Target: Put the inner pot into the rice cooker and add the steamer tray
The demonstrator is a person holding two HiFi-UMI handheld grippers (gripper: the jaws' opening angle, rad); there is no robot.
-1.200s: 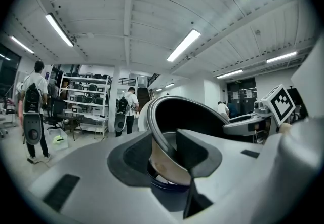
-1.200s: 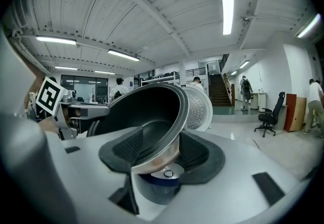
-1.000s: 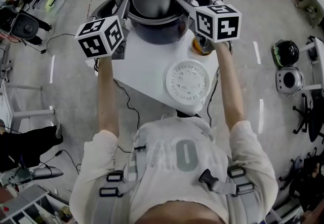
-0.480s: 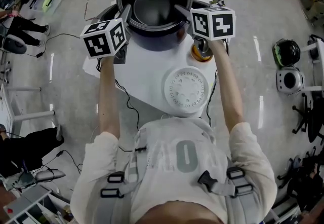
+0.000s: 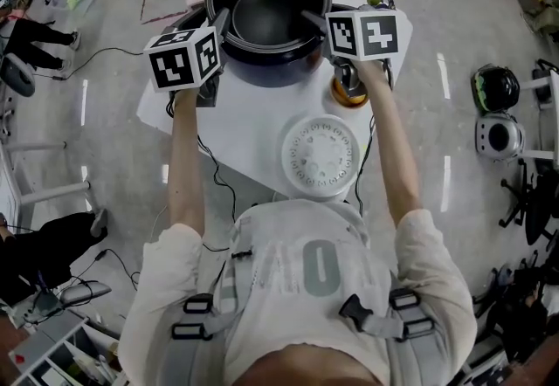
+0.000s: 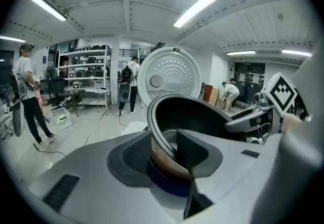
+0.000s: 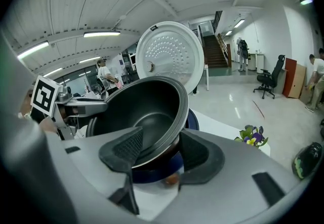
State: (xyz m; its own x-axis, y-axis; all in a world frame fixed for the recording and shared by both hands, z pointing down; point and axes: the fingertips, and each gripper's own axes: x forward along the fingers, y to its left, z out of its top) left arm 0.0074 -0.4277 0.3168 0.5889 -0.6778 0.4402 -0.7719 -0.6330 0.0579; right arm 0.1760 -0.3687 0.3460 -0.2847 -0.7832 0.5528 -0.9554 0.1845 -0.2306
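Hanging over the mouth of the rice cooker, the inner pot (image 5: 266,13) is a dark metal bowl with a smooth coated inside and a coppery outer wall. I judge it stiff and rather heavy, and the coating looks slippery. The out-turned rim is therefore the good place to take hold. Two grips on opposite sides, each with one jaw inside and one outside, would hold it level and stop it from swinging.

This is how it is carried now. The left gripper (image 6: 167,149) has its jaws closed on the left side of the rim, with the wall between the pads. The right gripper (image 7: 162,154) clamps the opposite side in the same way.

In the right gripper view the pot looks tilted against the jaws. Its lower wall shows above the dark blue body of the rice cooker (image 5: 262,70), so I think it is not seated yet; how deep it sits I cannot tell.

The cooker stands at the far edge of the white surface (image 5: 244,122), and its white lid (image 6: 169,78) is open and upright behind the pot. The steamer tray (image 5: 321,151), a white round disc with holes, lies flat near the near edge of the surface. It is well apart from both grippers.
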